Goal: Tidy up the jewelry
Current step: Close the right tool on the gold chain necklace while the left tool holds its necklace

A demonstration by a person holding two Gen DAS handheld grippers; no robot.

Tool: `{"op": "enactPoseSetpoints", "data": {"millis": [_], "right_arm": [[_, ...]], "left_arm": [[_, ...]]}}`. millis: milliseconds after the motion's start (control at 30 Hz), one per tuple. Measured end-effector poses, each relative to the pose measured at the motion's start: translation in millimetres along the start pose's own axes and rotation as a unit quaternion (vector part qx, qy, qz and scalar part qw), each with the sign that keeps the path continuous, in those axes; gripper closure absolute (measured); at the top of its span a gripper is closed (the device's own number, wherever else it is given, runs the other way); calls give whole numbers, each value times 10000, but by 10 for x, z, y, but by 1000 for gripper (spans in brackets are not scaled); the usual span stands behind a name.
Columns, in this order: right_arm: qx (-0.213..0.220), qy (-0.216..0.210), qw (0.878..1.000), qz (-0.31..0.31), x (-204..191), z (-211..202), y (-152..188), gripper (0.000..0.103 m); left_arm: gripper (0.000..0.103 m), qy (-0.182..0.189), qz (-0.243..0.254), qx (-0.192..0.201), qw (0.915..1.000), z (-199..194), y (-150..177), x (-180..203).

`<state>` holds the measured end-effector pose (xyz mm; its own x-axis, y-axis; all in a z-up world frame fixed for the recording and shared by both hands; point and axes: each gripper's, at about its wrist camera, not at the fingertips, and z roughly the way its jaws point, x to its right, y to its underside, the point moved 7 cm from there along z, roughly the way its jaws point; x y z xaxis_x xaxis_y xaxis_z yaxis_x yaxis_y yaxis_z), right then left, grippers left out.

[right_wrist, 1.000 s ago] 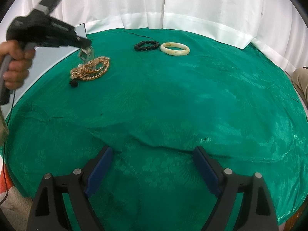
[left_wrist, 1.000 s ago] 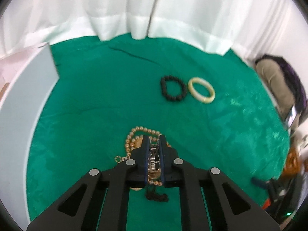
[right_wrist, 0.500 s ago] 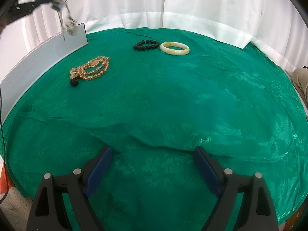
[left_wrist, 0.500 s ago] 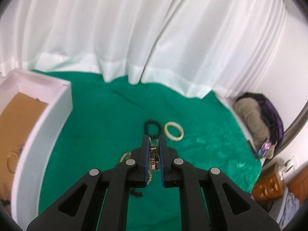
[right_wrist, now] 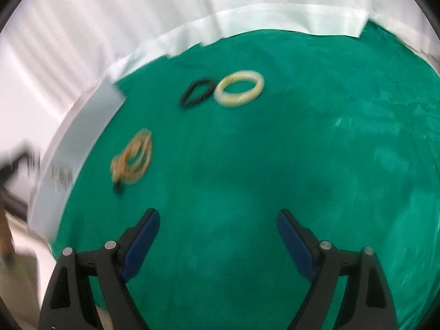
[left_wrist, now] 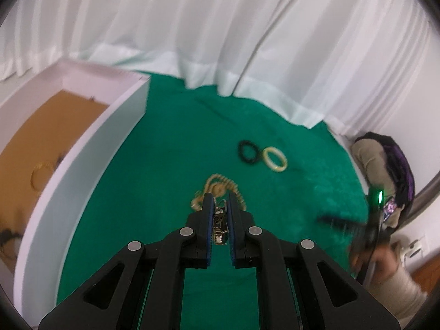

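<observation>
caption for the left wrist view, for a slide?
Left gripper, jaws shut on a metal bracelet, above green cloth beside the white box; bead strand, black bracelet and bangle beyond.

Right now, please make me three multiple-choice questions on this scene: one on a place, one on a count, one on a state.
1. Where is the black bead bracelet?
A. inside the white box
B. right beside the cream bangle
C. in the right gripper

2. How many pieces of jewelry lie on the green cloth?
A. one
B. three
C. six

3. What is the state of the left gripper?
A. wide open
B. shut on a silver chain
C. shut on a bangle

Answers: B, the two lie side by side. B, bracelet, bangle and gold bead necklace. B, silver links show between the closed fingers.
</observation>
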<state>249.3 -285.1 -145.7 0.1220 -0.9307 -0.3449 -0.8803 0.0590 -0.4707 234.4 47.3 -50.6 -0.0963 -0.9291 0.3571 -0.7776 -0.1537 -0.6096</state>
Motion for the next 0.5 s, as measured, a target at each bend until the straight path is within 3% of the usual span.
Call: {"op": "enactPoseSetpoints", "data": {"millis": [100, 233, 300, 367, 433, 500], "right_arm": [[59, 240, 9993, 275, 118, 59, -459, 15], [-169, -258, 9994, -154, -367, 184, -606, 21], [-450, -626, 9945, -711, -802, 323, -523, 36], [-732, -882, 9874, -1093, -1157, 474, -393, 58], [-930, -1095, 9793, -1425, -1474, 630, -292, 68], [-961, -1145, 9727, -1775, -1734, 752, -221, 72]], "left_arm": [[96, -151, -82, 21, 9998, -33, 109, -139], [95, -225, -179, 48, 9996, -90, 208, -283], [95, -243, -205, 55, 9995, -108, 237, -317], [95, -231, -229, 59, 9995, -121, 264, -345], [95, -193, -261, 59, 9995, -139, 288, -368], [95, -177, -276, 67, 9994, -164, 308, -400]]}}
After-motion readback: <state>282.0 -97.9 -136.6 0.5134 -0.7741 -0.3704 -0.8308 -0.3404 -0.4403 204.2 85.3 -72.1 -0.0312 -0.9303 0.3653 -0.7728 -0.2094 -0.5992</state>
